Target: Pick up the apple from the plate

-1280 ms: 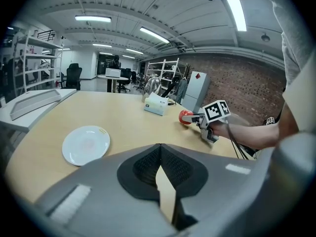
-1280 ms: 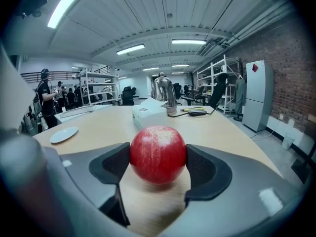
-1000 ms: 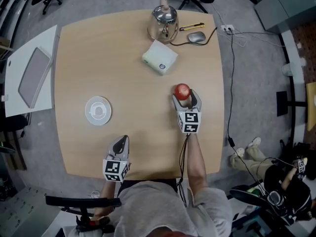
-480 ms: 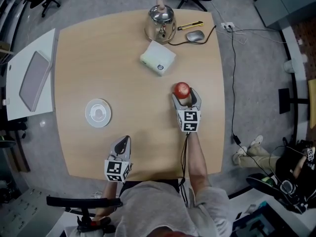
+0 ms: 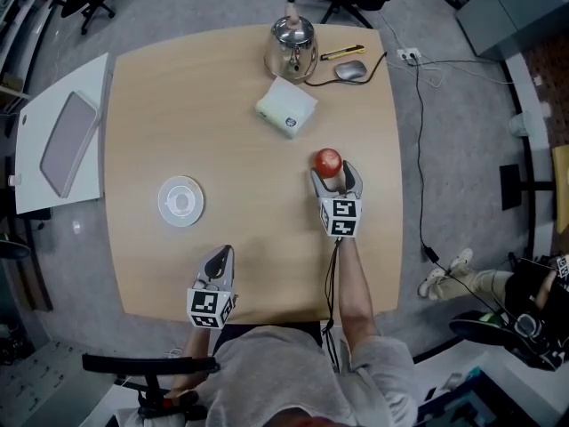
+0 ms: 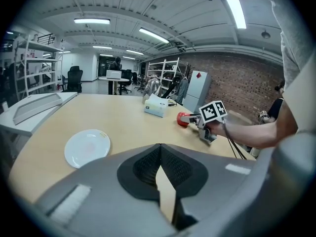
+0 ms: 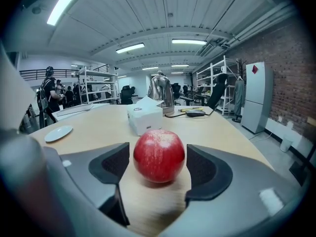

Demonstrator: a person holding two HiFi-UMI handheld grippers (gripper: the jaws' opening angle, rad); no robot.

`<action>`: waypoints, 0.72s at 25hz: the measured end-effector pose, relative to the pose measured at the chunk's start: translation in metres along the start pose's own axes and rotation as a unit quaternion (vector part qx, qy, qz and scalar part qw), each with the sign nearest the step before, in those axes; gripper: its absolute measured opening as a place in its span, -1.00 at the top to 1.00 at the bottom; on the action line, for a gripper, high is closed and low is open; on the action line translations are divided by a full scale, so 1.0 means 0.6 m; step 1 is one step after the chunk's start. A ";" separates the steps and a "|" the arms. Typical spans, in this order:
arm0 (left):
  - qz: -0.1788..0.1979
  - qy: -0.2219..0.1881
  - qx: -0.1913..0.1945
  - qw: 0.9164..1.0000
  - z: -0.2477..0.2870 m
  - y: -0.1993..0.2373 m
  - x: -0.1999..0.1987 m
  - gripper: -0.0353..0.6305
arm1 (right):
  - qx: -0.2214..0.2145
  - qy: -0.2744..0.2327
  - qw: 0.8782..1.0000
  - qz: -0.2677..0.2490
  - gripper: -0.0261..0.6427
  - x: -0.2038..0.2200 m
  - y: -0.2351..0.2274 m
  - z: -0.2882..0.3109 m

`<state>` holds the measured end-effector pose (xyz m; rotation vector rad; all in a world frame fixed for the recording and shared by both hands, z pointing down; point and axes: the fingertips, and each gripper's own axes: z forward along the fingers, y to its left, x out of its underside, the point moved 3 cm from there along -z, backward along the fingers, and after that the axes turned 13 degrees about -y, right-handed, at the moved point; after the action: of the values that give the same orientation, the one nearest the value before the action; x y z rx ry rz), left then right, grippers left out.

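A red apple (image 5: pixel 327 161) rests on the wooden table (image 5: pixel 240 256), right of centre, off the plate. My right gripper (image 5: pixel 335 174) is open around it: in the right gripper view the apple (image 7: pixel 159 155) sits between the two pads (image 7: pixel 112 165) with a small gap on each side. The white plate (image 5: pixel 180 201) lies empty on the table's left half, and it also shows in the left gripper view (image 6: pixel 88 147). My left gripper (image 5: pixel 218 254) is shut, holds nothing, and stays near the front edge.
At the far edge stand a steel kettle (image 5: pixel 293 38), a white box (image 5: pixel 286 107), a mouse (image 5: pixel 349 70) with its cable, and a yellow knife (image 5: pixel 344 52). A white side table (image 5: pixel 36 185) with a grey tray adjoins the left.
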<state>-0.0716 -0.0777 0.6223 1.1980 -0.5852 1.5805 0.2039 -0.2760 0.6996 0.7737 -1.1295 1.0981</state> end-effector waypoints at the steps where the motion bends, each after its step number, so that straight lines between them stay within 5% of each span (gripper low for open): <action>1: 0.000 -0.002 -0.001 1.000 -0.002 0.002 0.000 0.83 | 0.002 -0.001 1.000 0.001 -0.17 -0.001 0.000 -0.002; 18: 0.025 -0.054 0.012 0.998 -0.076 -0.013 -0.050 0.83 | 0.015 -0.028 0.999 0.002 0.03 -0.072 0.033 -0.127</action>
<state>-0.0832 -0.0501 0.5763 1.3031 -0.6718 1.5754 0.2065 -0.2125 0.6360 0.8301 -1.1651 1.1038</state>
